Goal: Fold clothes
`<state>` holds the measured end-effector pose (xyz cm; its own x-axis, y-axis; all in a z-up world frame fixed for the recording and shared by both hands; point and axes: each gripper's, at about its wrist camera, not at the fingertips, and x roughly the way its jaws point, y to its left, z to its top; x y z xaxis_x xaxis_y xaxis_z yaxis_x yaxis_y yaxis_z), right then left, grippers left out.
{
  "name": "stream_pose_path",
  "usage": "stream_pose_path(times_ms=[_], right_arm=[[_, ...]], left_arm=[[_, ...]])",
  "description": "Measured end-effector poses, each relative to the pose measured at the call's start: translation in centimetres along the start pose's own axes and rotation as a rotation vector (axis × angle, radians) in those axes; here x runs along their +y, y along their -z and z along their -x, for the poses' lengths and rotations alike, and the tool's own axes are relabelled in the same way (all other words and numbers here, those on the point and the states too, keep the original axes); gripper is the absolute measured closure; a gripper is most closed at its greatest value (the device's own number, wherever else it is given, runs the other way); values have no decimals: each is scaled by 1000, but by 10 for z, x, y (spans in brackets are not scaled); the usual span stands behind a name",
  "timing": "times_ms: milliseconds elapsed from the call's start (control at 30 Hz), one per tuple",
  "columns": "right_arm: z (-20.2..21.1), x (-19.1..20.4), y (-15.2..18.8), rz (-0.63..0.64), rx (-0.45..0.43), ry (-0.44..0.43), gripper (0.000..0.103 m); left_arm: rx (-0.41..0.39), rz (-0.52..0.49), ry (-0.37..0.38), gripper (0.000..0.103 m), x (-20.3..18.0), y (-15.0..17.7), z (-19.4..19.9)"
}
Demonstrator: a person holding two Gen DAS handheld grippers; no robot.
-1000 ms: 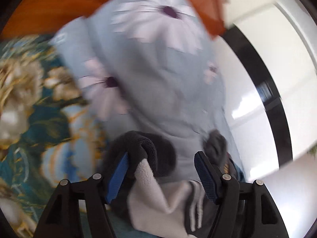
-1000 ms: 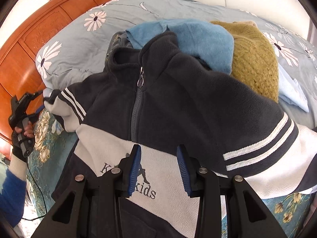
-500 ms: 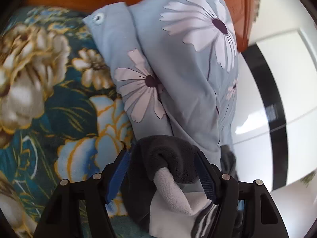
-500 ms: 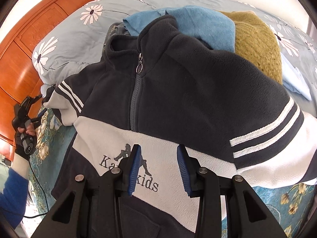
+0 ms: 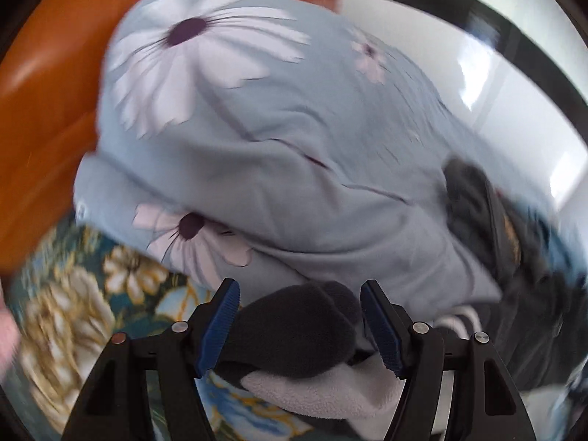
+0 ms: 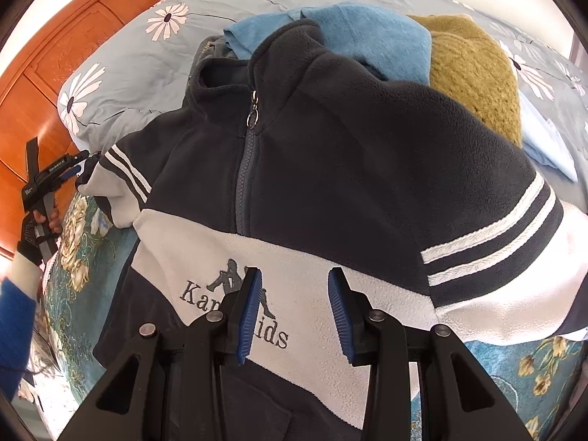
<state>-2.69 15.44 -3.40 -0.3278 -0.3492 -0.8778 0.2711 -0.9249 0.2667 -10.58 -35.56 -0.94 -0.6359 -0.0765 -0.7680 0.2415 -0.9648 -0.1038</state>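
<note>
Fleece cuff (image 5: pixel 294 327) blurred between fingers (image 5: pixel 218 327).

Navy-and-white striped fleece jacket (image 6: pixel 360 169), daisy-print pale-blue pillow (image 5: pixel 279 154)

dark navy fleece jacket (image 6: pixel 367 139) w/ grey-white chest band, striped sleeves, zip done up. lying front up, spread across bed, collar resting on pile of other clothes. one sleeve cuff (image 5: pixel 294 334) bunched, lifted off to side.

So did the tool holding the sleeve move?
Yes. In the right wrist view, the left tool with the sleeve cuff has risen toward the daisy pillow and headboard.
</note>
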Motion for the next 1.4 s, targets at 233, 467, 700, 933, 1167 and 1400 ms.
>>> stream_pose_path(times_ms=[233, 467, 700, 933, 1167, 1400], right_arm=[[-7, -4, 6, -13, 23, -10, 64], [-11, -13, 8, -40, 31, -8, 64], [-12, -16, 10, -44, 31, -18, 64], [-15, -18, 13, -71, 36, -36, 64], [-8, -17, 9, -50, 34, -12, 64], [-13, -16, 13, -44, 53, -14, 64]], left_arm=[[146, -333, -201, 30, -35, 13, -35], [161, 14, -166, 84, -3, 17, -19], [-10, 687, -75, 86, 70, 26, 61], [32, 981, -79, 85, 90, -7, 31], [93, 937, 100, 51, 63, -27, -41], [-4, 750, 438, 31, 66, -10, -8]])
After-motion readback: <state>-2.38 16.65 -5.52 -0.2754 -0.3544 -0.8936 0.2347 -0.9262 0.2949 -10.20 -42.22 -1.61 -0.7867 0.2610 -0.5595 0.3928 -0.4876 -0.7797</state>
